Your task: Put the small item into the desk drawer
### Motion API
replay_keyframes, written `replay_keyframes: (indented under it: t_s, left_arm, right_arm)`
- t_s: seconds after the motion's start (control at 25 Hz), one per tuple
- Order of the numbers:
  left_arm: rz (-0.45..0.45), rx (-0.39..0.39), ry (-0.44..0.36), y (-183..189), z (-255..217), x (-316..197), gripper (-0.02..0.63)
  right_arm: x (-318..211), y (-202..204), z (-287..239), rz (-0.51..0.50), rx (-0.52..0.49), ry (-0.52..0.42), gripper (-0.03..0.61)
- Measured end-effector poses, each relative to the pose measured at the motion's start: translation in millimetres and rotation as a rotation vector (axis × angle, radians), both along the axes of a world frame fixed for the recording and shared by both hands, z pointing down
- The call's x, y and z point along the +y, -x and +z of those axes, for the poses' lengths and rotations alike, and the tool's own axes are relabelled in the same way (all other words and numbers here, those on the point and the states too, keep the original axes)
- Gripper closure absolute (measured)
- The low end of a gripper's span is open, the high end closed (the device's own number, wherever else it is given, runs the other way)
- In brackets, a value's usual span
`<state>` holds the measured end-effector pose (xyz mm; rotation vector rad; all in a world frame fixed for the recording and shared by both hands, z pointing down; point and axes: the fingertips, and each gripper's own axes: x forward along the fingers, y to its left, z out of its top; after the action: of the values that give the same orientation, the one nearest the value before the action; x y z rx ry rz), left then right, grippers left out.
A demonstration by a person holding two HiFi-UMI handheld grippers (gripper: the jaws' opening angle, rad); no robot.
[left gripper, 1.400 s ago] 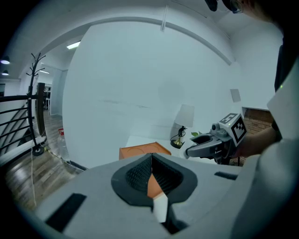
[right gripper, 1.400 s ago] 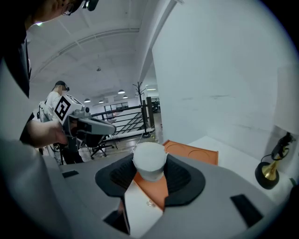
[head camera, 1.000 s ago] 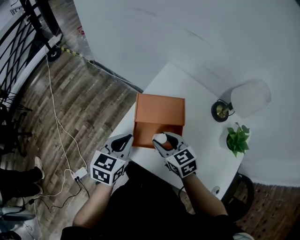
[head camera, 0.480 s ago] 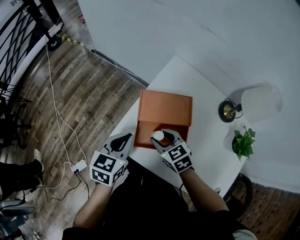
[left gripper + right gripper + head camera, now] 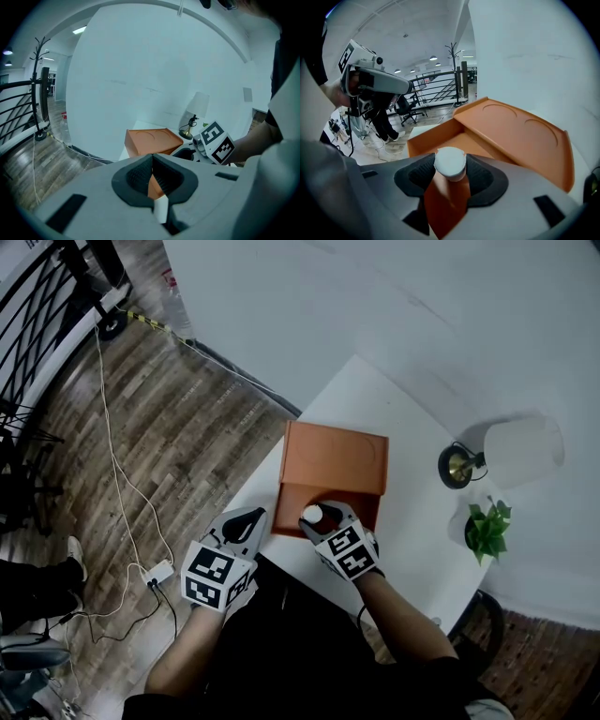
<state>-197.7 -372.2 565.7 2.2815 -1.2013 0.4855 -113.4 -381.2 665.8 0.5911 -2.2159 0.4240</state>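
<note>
At the centre of the head view, the small white item [image 5: 312, 514] is gripped between the pads of the right tongs [image 5: 319, 518], whose jaws have just been opening. It is held over the open drawer [image 5: 290, 506] of the orange box [image 5: 337, 457] on the white bench [image 5: 417, 521]. At lower left, the left tongs [image 5: 246, 522] are held with jaws together, nothing between them.

Cool, even indoor light fills every view, without hard glare. In the head view, the white-shaded lamp with a brass base [image 5: 521, 452] throws a soft shadow on the pale wall [image 5: 375, 306]. Both gripper views bulge fisheye-fashion and darken to black at the corners; distant ceiling strip lights [image 5: 433, 58] glow there.
</note>
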Motion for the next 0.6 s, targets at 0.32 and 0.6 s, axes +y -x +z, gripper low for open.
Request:
replay_keyframes:
  t_s: [0.32,0.6]
  left_arm:
    - [0.008,0.010,-0.005,1.2,-3.8,2.3,0.603]
    - [0.020,0.023,-0.018,1.4,-15.2,7.4,0.603]
  right_arm:
    - [5.6,-5.2,-7.3,0.007,0.012,-0.003,0.383]
    - [3.8,-7.8,-14.4,0.053,0.002,0.011,0.399]
